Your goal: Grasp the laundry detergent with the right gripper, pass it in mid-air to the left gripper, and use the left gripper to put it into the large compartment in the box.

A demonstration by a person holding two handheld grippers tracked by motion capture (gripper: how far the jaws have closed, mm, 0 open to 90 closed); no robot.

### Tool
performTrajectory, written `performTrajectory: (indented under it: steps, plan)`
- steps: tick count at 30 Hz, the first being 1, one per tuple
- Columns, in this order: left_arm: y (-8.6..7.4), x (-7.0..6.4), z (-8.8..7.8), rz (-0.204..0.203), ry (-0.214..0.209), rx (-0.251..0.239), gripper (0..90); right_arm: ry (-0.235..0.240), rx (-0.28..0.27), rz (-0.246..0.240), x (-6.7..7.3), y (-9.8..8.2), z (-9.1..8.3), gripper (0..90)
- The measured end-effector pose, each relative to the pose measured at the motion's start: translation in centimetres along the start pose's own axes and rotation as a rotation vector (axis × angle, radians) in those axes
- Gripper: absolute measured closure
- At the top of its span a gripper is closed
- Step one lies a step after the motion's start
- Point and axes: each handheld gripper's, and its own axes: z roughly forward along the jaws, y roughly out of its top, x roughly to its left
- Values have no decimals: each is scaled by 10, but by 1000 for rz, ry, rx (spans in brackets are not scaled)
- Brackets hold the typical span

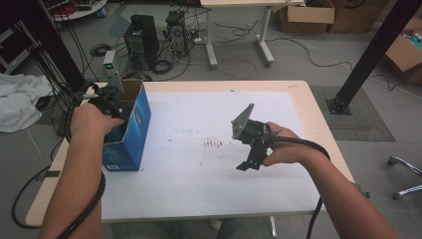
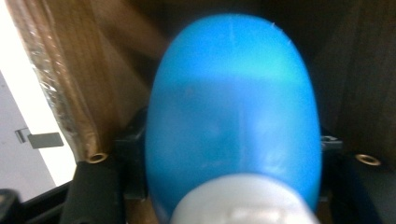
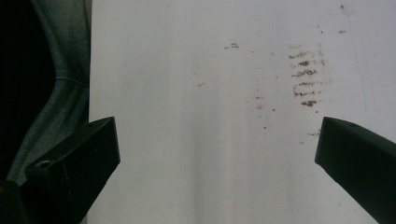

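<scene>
A blue cardboard box (image 1: 133,130) with an open top stands on the left part of the table. My left gripper (image 1: 106,101) reaches down into it, its jaws hidden by the box wall in the high view. In the left gripper view a blue bottle (image 2: 233,116) with a pale cap lies between the jaws inside the brown box walls (image 2: 60,93). The jaws stand slightly apart at its sides. My right gripper (image 1: 250,160) hangs over the white sheet right of centre, jaws wide open (image 3: 217,140) with nothing between them.
The white sheet (image 1: 199,179) covers most of the wooden table (image 1: 303,107) and carries brown smudges (image 1: 214,143) near its middle. Beyond the table are computer towers (image 1: 142,37), cables, a second desk and cardboard boxes (image 1: 306,15). A white cloth (image 1: 17,102) lies at the far left.
</scene>
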Motion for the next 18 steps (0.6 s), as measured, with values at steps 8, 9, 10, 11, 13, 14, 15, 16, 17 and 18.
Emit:
performTrajectory:
  steps: [8,9,10,11,13,14,15,16,17,18]
  plan:
    - [-1,-3,-4,2,15,-5,308,-1,-3,2,2,-1,0,0]
    - [-1,-3,-6,5,18,-3,308,1,-3,1,2,-1,0,0]
    - [-2,-3,-7,4,18,-10,312,0,-1,0,2,-1,0,0]
    - [-2,-3,-8,5,21,-13,313,0,-1,0,2,0,0,0]
    - [-3,-4,-11,8,32,-16,316,-1,-1,0,2,0,0,0]
    - [-3,-5,-12,11,39,-15,319,-1,-2,0,2,0,0,0]
    - [-3,-6,-15,17,46,-18,321,1,-4,1,2,0,0,0]
    - [-3,-6,-17,18,50,-18,324,0,-3,-1,2,0,0,0]
    - [-4,-6,-19,23,56,-21,324,1,-3,-3,2,0,0,0]
    - [-4,-7,-21,22,61,-27,322,2,-2,-4,2,1,0,0]
